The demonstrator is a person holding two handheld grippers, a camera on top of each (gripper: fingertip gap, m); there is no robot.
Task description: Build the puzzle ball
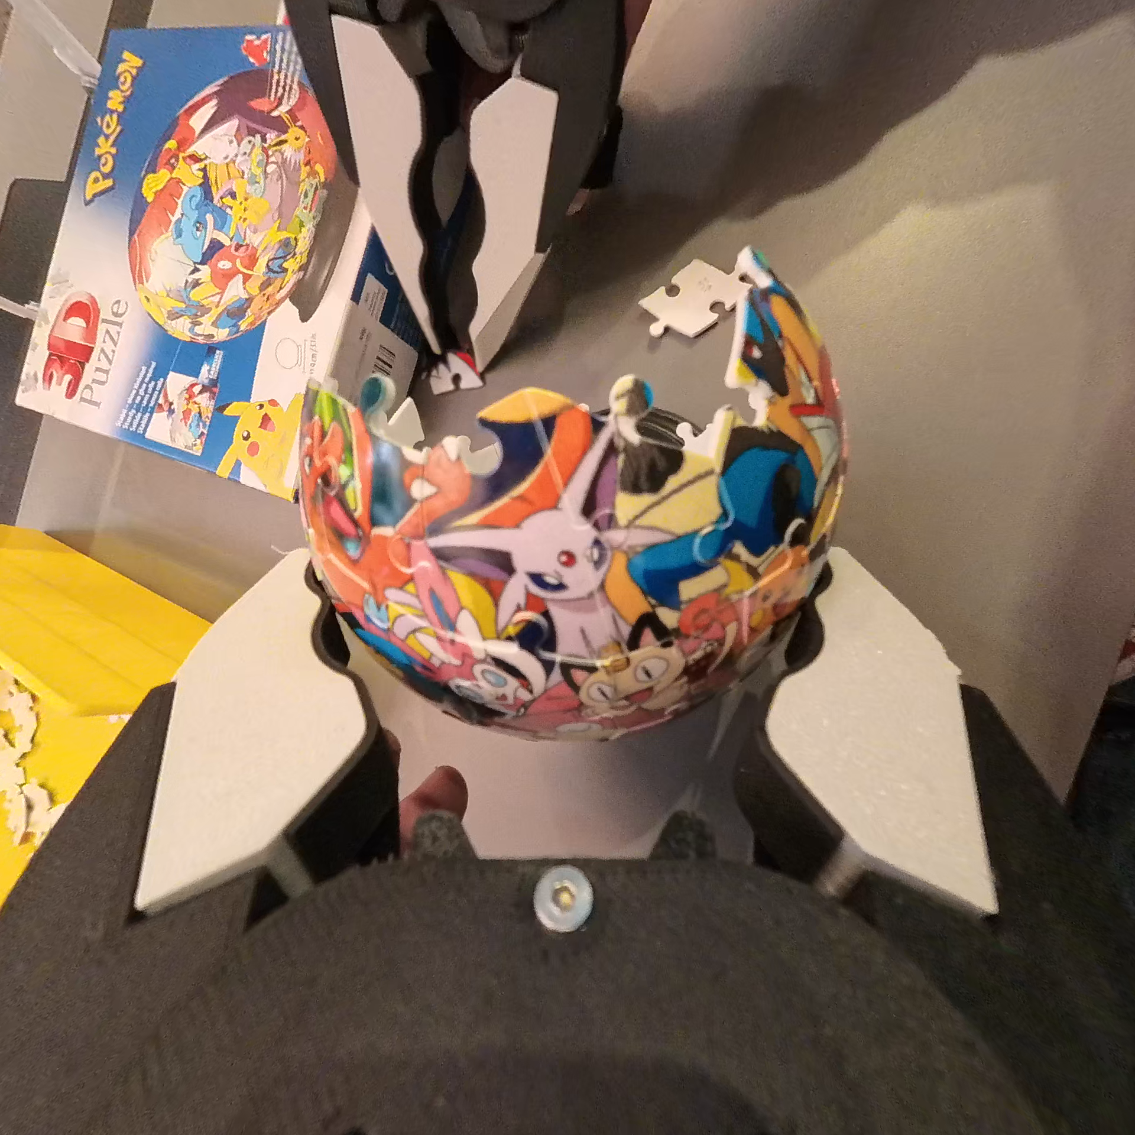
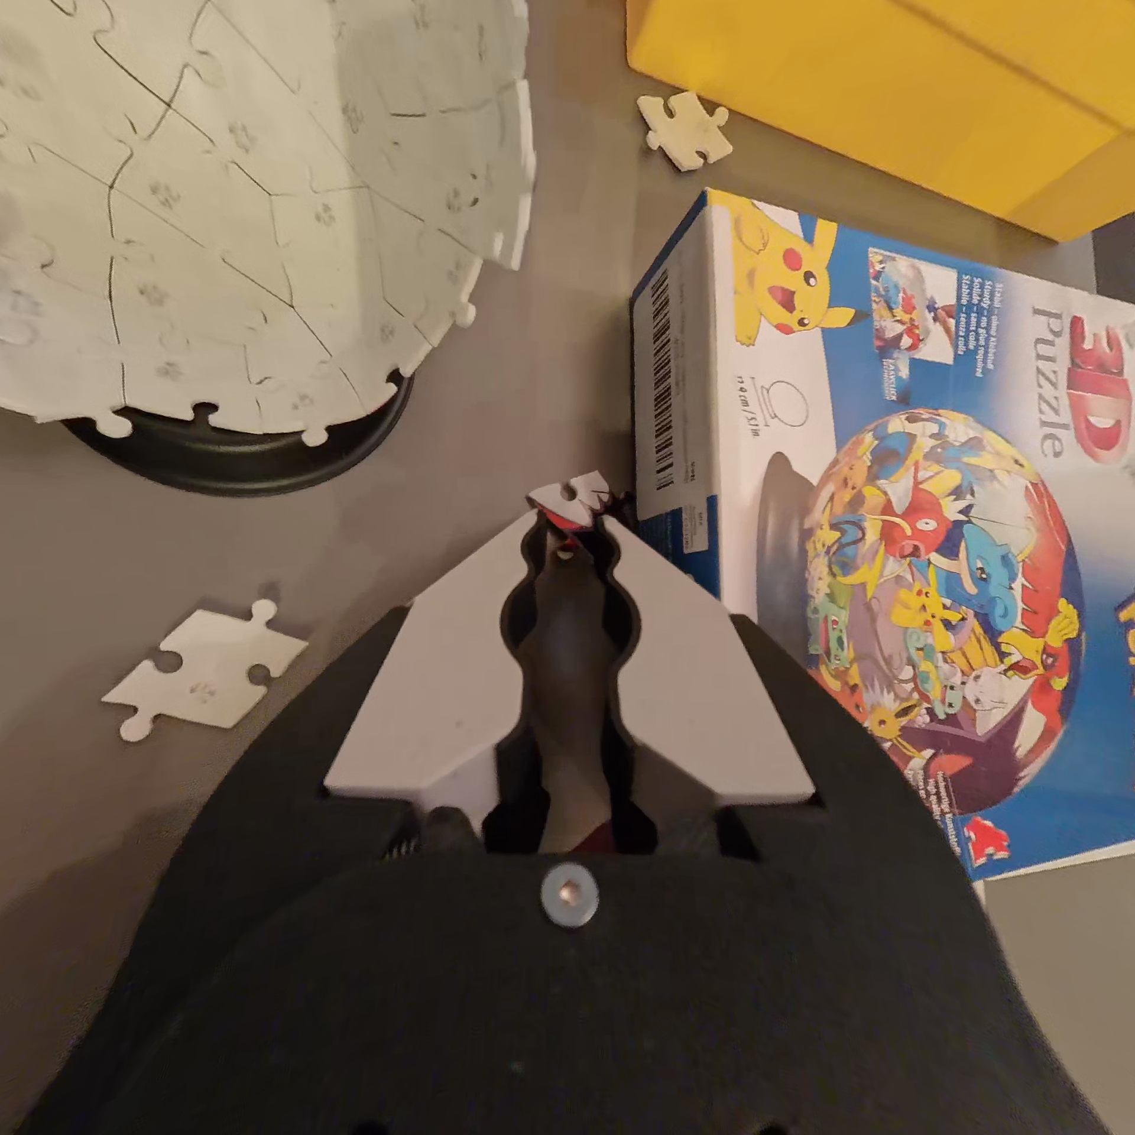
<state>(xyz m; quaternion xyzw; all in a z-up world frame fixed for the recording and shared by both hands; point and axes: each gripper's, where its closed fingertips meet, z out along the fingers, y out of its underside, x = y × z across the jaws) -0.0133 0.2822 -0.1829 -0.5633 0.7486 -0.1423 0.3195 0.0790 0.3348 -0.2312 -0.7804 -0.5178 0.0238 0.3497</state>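
Colourful puzzle ball (image 1: 571, 553) between left hand-held gripper (image 1: 568, 589) fingers

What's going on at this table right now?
A person with two handheld grippers is building a puzzle ball. The left gripper cradles the half-built puzzle ball, its top open. The right gripper pinches one puzzle piece beside the puzzle box. Two loose pieces lie face-down on the grey table.

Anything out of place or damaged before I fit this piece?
Nothing looks damaged. Two loose pieces lie blank side up on the table. The puzzle ball sits between the left gripper's fingers; the right gripper pinches a piece.
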